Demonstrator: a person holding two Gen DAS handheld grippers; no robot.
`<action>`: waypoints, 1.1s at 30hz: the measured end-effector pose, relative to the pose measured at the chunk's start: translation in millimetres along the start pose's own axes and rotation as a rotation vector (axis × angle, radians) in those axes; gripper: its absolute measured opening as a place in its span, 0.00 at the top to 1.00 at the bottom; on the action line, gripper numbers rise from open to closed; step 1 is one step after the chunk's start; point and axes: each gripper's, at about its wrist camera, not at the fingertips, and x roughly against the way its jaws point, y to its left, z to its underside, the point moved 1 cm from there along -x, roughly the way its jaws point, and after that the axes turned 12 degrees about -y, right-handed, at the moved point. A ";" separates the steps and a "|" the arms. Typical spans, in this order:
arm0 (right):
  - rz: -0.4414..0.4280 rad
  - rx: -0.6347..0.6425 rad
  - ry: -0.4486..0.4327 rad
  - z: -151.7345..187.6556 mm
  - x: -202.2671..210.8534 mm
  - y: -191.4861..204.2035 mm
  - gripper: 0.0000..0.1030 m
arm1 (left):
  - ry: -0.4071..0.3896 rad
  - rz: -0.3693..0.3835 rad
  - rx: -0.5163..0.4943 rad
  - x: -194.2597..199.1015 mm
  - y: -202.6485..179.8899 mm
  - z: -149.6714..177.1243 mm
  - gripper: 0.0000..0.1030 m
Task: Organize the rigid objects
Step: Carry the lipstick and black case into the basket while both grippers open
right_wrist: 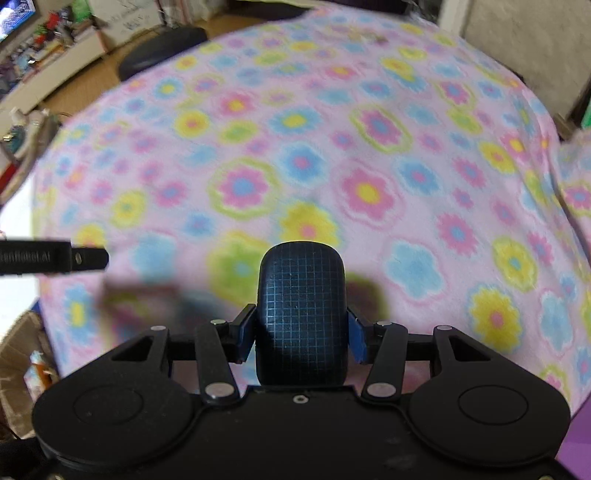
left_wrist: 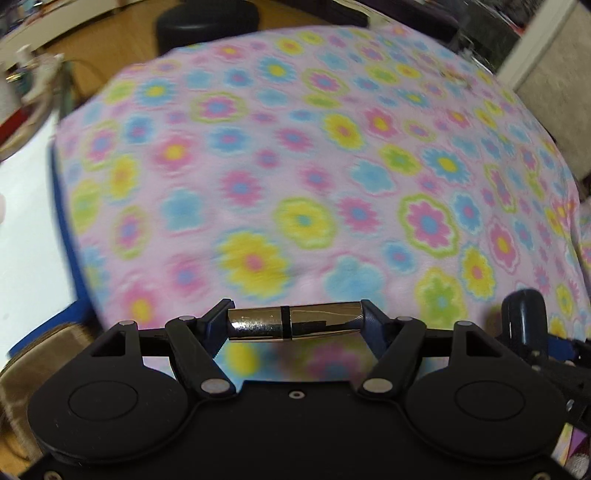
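A shiny chrome cylinder (left_wrist: 293,320) with a black band round its middle lies crosswise between the pads of my left gripper (left_wrist: 294,321), which is shut on its two ends and holds it above the flowered cloth (left_wrist: 295,166). My right gripper (right_wrist: 301,328) is shut on a dark blue rounded case (right_wrist: 302,314) with a fine grid pattern, gripped by its sides and standing upright. That case (left_wrist: 526,314) shows at the right edge of the left wrist view. The left gripper's finger (right_wrist: 55,257) pokes in from the left of the right wrist view.
A pink blanket with bright flowers (right_wrist: 332,166) covers the whole surface below. A black round stool (left_wrist: 207,22) stands beyond its far edge on a wooden floor. Shelves with clutter (right_wrist: 37,48) are at the far left, a white surface (left_wrist: 26,221) at the left.
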 end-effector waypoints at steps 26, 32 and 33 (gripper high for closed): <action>-0.448 0.240 0.088 86.8 20.2 332.1 0.52 | -0.053 -0.268 0.316 95.5 259.4 120.4 0.35; -0.392 0.252 0.088 98.8 -3.2 332.1 0.52 | -0.016 -0.287 0.340 83.4 269.9 126.9 0.35; -0.387 0.258 0.089 100.5 -7.0 333.3 0.52 | -0.002 -0.289 0.346 79.4 272.4 128.0 0.35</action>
